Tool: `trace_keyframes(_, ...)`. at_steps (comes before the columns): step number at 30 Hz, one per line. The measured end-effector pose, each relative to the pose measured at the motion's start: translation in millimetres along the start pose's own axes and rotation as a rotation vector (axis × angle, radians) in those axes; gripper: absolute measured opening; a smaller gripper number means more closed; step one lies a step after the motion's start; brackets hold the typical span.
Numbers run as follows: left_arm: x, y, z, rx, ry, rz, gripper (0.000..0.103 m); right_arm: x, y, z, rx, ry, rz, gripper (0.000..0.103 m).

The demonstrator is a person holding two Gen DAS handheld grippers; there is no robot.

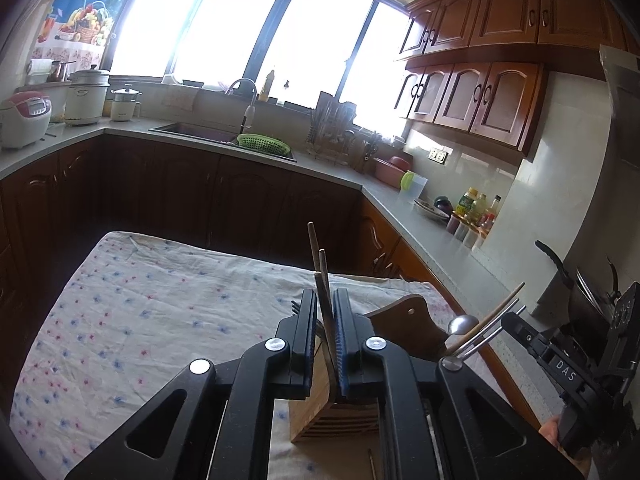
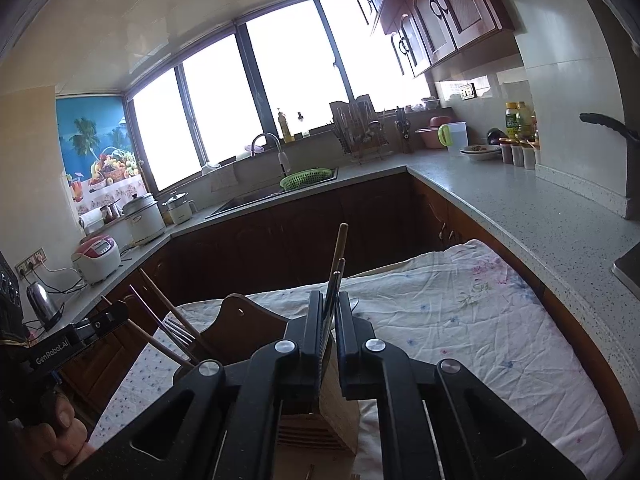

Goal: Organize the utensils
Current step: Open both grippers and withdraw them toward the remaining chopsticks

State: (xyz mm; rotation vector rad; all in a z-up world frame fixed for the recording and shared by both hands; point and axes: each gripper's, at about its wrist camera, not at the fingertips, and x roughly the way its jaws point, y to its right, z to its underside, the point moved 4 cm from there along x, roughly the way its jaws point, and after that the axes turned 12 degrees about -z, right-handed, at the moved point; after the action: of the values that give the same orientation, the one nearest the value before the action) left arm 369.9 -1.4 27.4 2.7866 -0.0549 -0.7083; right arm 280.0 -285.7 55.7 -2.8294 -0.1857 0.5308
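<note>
Left wrist view: thin stiff wooden chopsticks (image 1: 322, 280), light and slippery, are seen between the barely parted left gripper (image 1: 325, 312) above the slotted bamboo holder (image 1: 320, 420), best pinched mid-shaft.

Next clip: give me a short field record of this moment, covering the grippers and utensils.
setting: kitchen, table under floral cloth
left gripper: left chopsticks between jaws; grip unclear
right gripper: shut on right chopsticks
below both: wooden utensil holder
</note>
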Motion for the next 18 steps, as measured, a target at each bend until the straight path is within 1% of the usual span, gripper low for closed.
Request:
trace_keyframes(1, -0.1, -2.7, 0.3, -0.011, -0.005, 0.002, 0.022, 0.7, 0.2, -0.8, 0.003, -0.002, -0.002, 0.009)
trace_keyframes(3, -5.0, -5.8, -0.2, -0.023, -0.001, 0.001, 0.037, -1.6, 0.8, -1.4, 0.013, -0.003, -0.004, 0.012)
trace_keyframes(4, -8.8, -6.9, -0.1, -0.025, 0.004, 0.0, 0.04, -4.1, 1.6, -1.6, 0.02, 0.0, -0.009, 0.022)
trace_keyframes(5, -13.2, -8.0, 1.0, -0.026, 0.007, -0.003, 0.049, -7.7, 2.6, -1.9, 0.025, 0.006, -0.015, 0.036)
trace_keyframes(6, -18.2, -9.5, 2.4, -0.029, 0.011, -0.005, 0.058, -12.8, 2.3, -2.3, 0.03, 0.014, -0.019, 0.043)
trace_keyframes(7, -24.1, -11.3, 4.3, -0.032, 0.015, -0.009, 0.065, -18.7, 2.2, -2.8, 0.034, 0.024, -0.022, 0.058)
trace_keyframes(8, -30.3, -14.0, 6.5, -0.036, 0.019, -0.017, 0.074, -25.9, 1.7, -3.1, 0.035, 0.039, -0.025, 0.072)
trace_keyframes(9, -36.6, -16.9, 9.3, -0.042, 0.023, -0.021, 0.081, -33.3, 1.1, -3.3, 0.036, 0.052, -0.025, 0.078)
trace_keyframes(10, -43.0, -19.4, 12.9, -0.047, 0.024, -0.016, 0.082, -41.5, 0.6, -3.0, 0.038, 0.065, -0.025, 0.088)
trace_keyframes(11, -49.4, -21.6, 16.3, -0.05, 0.02, -0.011, 0.084, -49.6, 0.5, -2.5, 0.041, 0.077, -0.029, 0.095)
trace_keyframes(12, -55.7, -23.7, 20.8, -0.054, 0.013, -0.009, 0.086, -57.5, 0.5, -1.3, 0.046, 0.084, -0.033, 0.096)
trace_keyframes(14, -67.0, -27.5, 28.1, -0.057, -0.002, -0.011, 0.087, -71.5, 1.2, 1.9, 0.062, 0.084, -0.04, 0.099)
trace_keyframes(18, -89.3, -30.3, 41.5, -0.05, -0.031, -0.017, 0.087, -97.6, 4.4, 8.7, 0.111, 0.061, -0.059, 0.099)
